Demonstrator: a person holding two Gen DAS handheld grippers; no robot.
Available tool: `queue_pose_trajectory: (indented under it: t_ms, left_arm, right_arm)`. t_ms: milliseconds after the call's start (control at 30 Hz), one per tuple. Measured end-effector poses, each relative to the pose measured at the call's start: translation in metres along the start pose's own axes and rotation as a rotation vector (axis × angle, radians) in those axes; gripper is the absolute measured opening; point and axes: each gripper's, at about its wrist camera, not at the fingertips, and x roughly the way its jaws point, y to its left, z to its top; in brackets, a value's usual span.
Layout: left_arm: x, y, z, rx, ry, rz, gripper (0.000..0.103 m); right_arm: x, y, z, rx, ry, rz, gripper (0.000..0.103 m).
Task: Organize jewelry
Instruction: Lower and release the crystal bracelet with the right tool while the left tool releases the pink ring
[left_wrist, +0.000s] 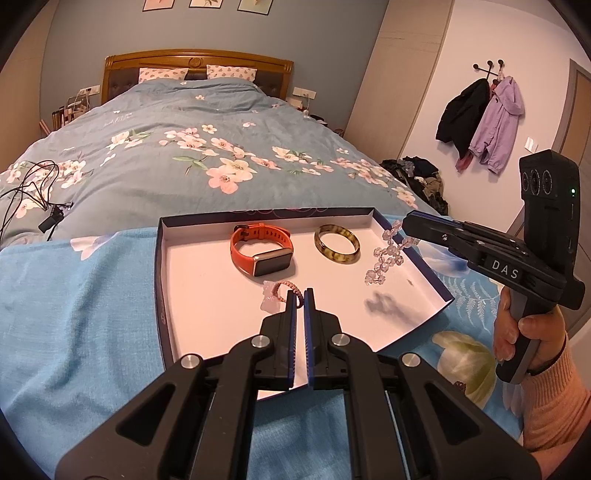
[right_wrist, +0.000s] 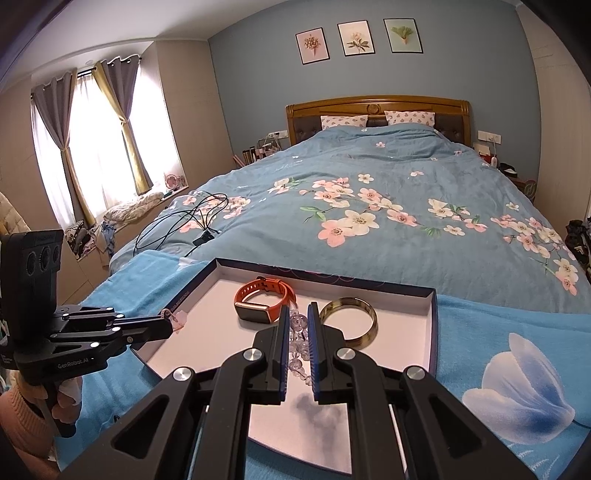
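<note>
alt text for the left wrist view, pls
The left gripper pinches a pink braided bracelet above a shallow white-lined tray on a bed. The tray holds an orange smartwatch and amber bangle; the right gripper dangles a clear bead strand.

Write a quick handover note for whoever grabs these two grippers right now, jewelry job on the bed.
Left gripper: shut on the pink braided bracelet, held over the tray.
Right gripper: shut on the clear bead bracelet, dangling above the tray.
Done: orange watch and amber bangle already lie in the tray.
Left: set both held bracelets down in the tray, apart from the others.
</note>
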Motion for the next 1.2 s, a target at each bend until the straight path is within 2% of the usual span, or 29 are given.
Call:
queue_pose_trajectory:
  t_ms: [467,900,1200]
  left_arm:
    - [0.026,0.001,0.009,0.009,0.046,0.029,0.004]
    - [0.06,0.007,0.009,0.005,0.117,0.05,0.004]
    - [0.077,0.006,0.01,0.012,0.145,0.056,0.004]
  right_arm:
    - [0.023,-0.001,-0.002,0.009,0.04,0.01,0.008]
    - [0.047,-0.019,-0.013,0.039,0.136,-0.023,0.008]
    - [0.054,-0.029,-0.016,0.062,0.152,-0.051,0.008]
